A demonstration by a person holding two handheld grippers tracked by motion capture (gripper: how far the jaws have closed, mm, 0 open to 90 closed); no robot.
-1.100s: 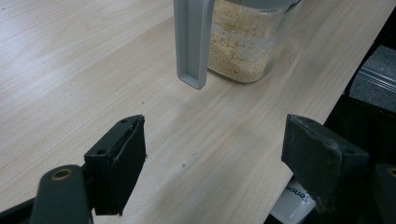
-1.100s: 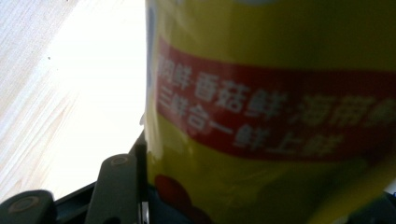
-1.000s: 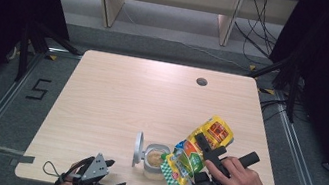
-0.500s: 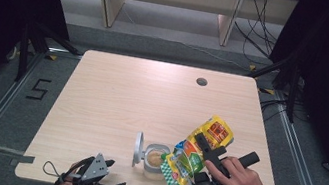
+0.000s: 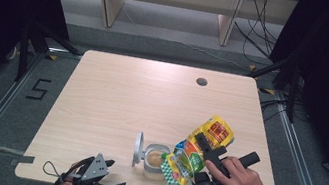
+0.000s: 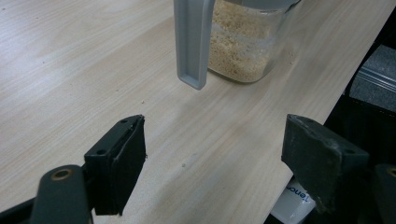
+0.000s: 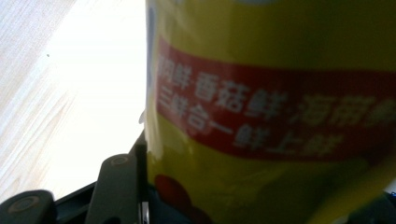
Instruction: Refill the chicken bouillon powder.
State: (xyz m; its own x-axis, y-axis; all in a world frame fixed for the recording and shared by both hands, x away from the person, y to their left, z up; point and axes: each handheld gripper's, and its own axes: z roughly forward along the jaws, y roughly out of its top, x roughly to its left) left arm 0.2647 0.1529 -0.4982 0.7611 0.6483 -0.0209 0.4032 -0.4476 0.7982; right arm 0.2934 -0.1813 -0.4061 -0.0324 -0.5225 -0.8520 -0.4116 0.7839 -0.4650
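Observation:
A clear jar (image 5: 156, 158) of beige granules stands near the table's front edge, its grey lid (image 5: 138, 149) flipped open to the left. A yellow snack bag (image 5: 199, 151) with a red band lies tilted, its lower green-checked end beside the jar's right rim. My right gripper (image 5: 201, 141) is shut on this bag; in the right gripper view the bag (image 7: 271, 116) covers the jaws. My left gripper (image 5: 114, 175) hovers open at the front edge, left of the jar. In the left gripper view the jar (image 6: 243, 42) and lid (image 6: 191, 42) stand ahead of the open gripper (image 6: 215, 163).
The wooden table (image 5: 125, 101) has a cable hole (image 5: 201, 82) at the back right. Its front edge runs just under both hands. Wooden shelf legs and cables lie on the floor beyond the table, and a "5" marks the floor at left.

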